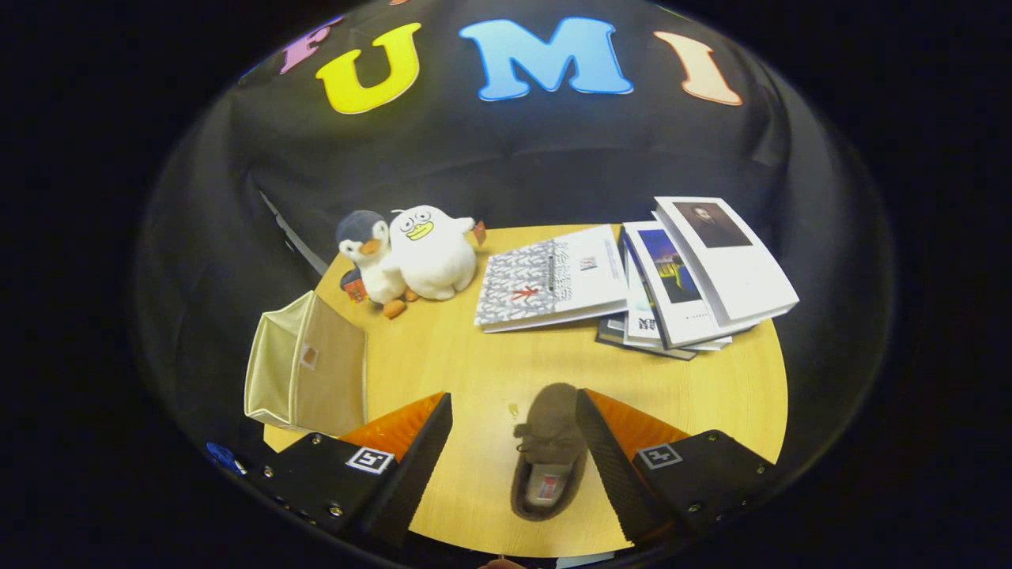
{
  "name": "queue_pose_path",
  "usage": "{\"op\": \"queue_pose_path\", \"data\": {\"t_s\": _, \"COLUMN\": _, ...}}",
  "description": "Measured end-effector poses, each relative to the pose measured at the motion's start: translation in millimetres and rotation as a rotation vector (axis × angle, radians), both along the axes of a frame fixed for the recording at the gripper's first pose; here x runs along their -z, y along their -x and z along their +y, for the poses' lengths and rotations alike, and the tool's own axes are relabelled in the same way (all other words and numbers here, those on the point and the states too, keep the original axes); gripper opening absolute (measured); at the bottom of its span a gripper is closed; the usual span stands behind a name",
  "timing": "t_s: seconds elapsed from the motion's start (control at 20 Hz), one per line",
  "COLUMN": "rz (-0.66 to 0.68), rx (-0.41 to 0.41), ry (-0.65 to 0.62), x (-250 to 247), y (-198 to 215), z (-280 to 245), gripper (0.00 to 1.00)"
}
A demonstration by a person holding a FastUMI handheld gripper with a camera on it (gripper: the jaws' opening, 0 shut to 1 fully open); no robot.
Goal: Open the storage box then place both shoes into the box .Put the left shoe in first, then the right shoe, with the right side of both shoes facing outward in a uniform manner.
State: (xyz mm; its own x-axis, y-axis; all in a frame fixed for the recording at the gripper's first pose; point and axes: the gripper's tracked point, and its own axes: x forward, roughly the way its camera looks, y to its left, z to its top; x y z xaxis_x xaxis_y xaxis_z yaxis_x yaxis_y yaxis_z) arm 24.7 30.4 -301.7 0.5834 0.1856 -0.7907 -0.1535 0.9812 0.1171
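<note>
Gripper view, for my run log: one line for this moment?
hand-held gripper: open | shoe: between fingers, ungripped | storage box: table edge

A round, light wood-grain counter [443,363] stands before the booth's black cloth wall [506,158], evenly lit.

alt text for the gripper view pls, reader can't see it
The open gripper hovers over a wooden table, a brown shoe lying between its fingers, close to the right one. A beige storage box sits at the table's left edge, with two plush toys and some books beyond.
</note>
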Motion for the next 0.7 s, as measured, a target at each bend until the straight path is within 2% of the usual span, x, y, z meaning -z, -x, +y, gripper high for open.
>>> {"op": "queue_pose_path", "data": {"t_s": 0.2, "rz": 0.046, "rx": 0.041, "ry": -0.009, "x": 24.7, "y": 16.2, "z": -26.6, "gripper": 0.96}}
{"op": "queue_pose_path", "data": {"t_s": 0.7, "rz": 0.209, "rx": 0.044, "ry": 0.043, "x": 109.2, "y": 68.6, "z": -47.5, "gripper": 0.97}}
